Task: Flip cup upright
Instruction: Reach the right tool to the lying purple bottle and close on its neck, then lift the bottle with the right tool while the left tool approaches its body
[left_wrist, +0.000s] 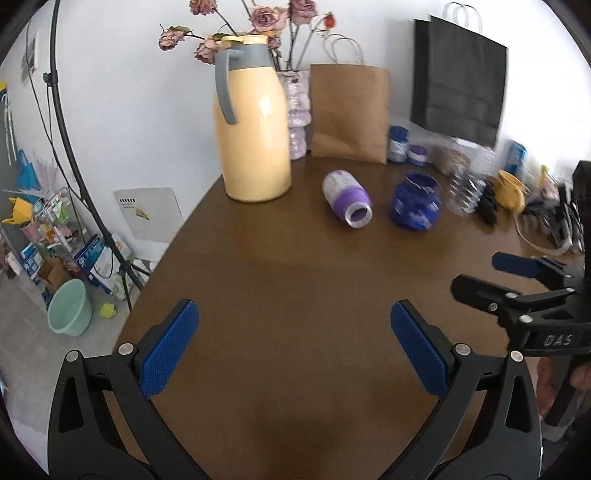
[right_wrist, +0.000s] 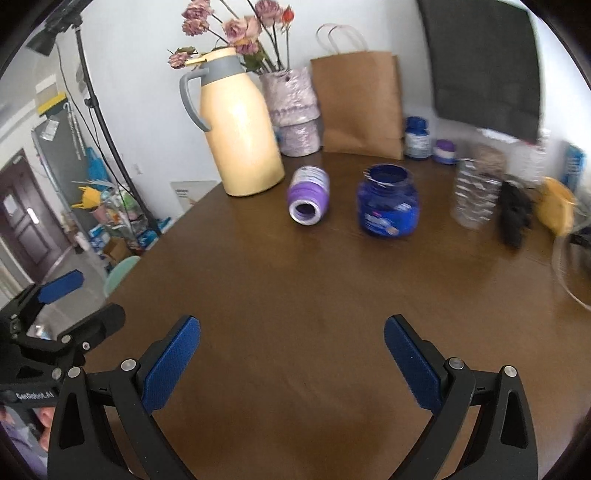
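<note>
A purple and white cup (left_wrist: 346, 199) lies on its side on the brown table (left_wrist: 280, 280), its open mouth facing me; it also shows in the right wrist view (right_wrist: 308, 199). A dark blue jar (left_wrist: 416, 202) stands upright just right of it, also in the right wrist view (right_wrist: 388, 201). My left gripper (left_wrist: 293, 325) is open and empty, well short of the cup. My right gripper (right_wrist: 291, 338) is open and empty too, and also shows at the right edge of the left wrist view (left_wrist: 476, 273).
A cream thermos jug (left_wrist: 253, 122) stands at the back left beside a vase of dried roses (left_wrist: 295, 110). A brown paper bag (left_wrist: 349, 112), a black bag (left_wrist: 458, 77), small bottles and clutter line the back and right. The table edge curves at left.
</note>
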